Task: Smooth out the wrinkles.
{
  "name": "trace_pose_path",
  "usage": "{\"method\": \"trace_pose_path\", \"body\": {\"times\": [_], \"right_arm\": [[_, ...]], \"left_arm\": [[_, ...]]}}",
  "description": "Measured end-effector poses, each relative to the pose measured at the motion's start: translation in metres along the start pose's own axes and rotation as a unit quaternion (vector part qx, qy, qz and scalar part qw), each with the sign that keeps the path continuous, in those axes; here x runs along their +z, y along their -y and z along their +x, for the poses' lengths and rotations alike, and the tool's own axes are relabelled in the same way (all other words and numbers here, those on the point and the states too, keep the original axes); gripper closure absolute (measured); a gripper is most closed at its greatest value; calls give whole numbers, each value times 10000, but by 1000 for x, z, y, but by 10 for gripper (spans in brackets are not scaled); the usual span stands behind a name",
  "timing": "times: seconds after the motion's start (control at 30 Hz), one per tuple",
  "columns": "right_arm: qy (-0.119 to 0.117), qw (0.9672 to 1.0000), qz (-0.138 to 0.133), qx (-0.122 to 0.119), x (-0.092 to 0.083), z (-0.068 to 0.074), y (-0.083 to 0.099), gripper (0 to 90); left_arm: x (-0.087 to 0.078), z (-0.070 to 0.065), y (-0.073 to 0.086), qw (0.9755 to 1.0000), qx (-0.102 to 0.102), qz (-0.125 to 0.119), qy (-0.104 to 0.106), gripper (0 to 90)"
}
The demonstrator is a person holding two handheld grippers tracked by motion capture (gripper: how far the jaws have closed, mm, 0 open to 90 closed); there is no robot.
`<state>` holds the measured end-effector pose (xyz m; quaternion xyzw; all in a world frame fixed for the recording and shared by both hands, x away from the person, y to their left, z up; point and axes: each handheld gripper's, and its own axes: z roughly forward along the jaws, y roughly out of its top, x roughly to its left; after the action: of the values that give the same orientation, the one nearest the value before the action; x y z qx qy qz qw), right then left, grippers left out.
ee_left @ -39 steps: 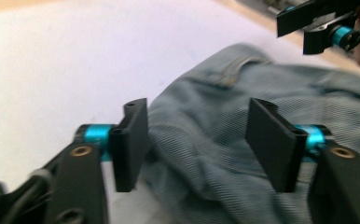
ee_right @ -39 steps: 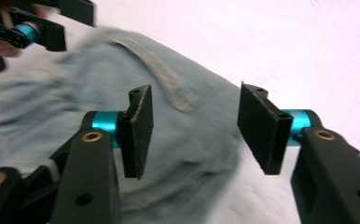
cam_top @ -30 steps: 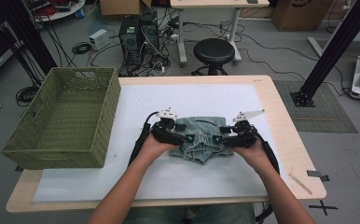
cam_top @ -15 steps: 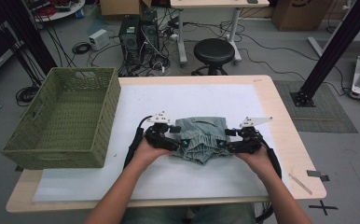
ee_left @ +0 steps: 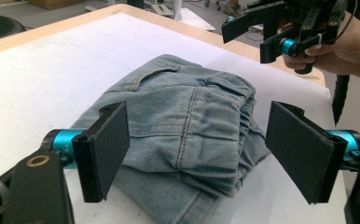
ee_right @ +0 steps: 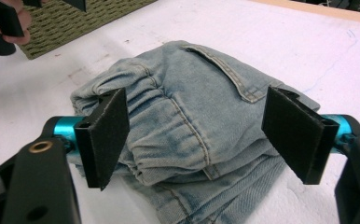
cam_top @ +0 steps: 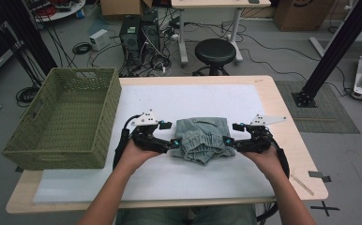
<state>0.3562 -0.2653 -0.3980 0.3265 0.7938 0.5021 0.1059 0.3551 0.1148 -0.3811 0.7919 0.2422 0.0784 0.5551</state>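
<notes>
Left gripper and right gripper, jaws just opening, flank folded jeans.

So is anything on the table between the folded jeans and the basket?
Nothing visible. The white mat lies bare between the jeans and the basket, apart from the left gripper and its hand at the jeans' left side.

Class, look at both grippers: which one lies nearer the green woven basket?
The left gripper. It sits between the basket and the folded jeans; the right gripper lies beyond the jeans.
</notes>
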Motion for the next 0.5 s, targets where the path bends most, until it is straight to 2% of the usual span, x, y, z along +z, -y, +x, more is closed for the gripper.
{"method": "trace_pose_path", "body": {"times": [0.17,0.5], "right_arm": [[45,10000,26,-3,-1,-2,2,216],[127,9999,-34,2,-4,-5,1,212]], "left_arm": [[-8,6,1,10000,-49,-64,-37,207],[-11,13,2,9999,-53,-40,-154,202]]}}
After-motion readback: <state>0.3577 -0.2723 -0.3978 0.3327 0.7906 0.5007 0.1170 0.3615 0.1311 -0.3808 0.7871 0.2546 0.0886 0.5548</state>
